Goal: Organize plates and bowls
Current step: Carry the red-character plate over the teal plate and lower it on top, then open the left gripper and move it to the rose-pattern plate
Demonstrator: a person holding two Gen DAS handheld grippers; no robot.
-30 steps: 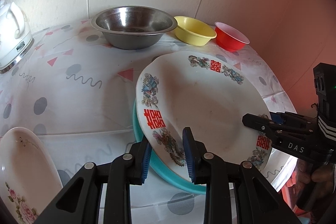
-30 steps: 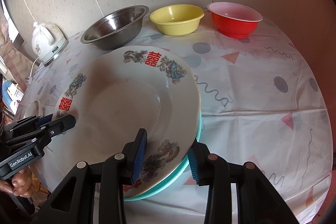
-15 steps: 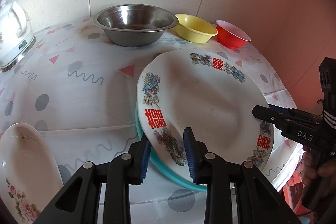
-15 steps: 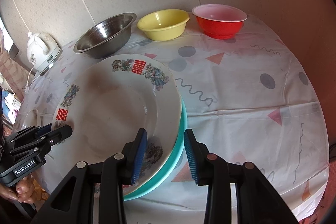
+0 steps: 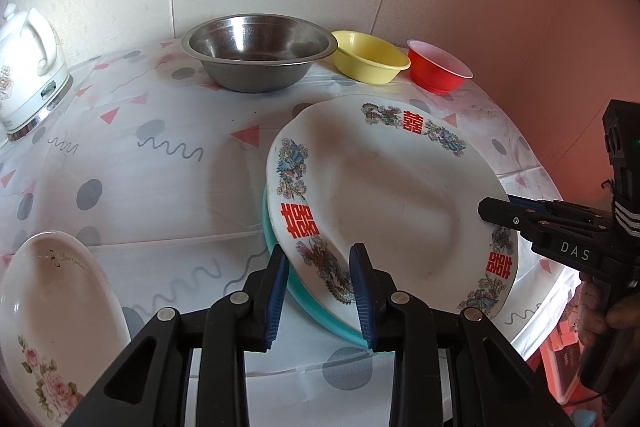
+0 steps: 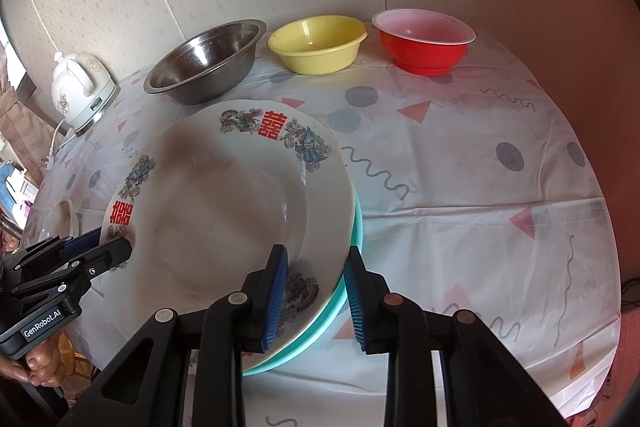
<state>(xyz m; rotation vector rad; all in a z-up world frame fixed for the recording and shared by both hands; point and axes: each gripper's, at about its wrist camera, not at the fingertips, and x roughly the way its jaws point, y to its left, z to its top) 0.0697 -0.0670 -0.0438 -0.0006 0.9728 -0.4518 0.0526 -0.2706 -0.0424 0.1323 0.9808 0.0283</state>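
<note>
Sitting on a teal plate (image 5: 308, 303) near the table's (image 6: 460, 187) front edge, the white plate (image 5: 384, 203) is gripped at both sides. Left gripper (image 5: 320, 291) pinches the rims of both plates. Right gripper (image 6: 316, 297) straddles the opposite rims, jaws closing, pads about touching. Steel bowl (image 5: 256, 51), yellow bowl (image 5: 368, 61), red bowl (image 5: 438, 71) line the back edge. Floral plate (image 5: 52, 315) sits front-left, kettle (image 5: 28, 67) back-left.

Left gripper (image 5: 318, 289) fingers seemingly clamped, angled down; right gripper (image 6: 314, 301) angled down, its jaws closing.
</note>
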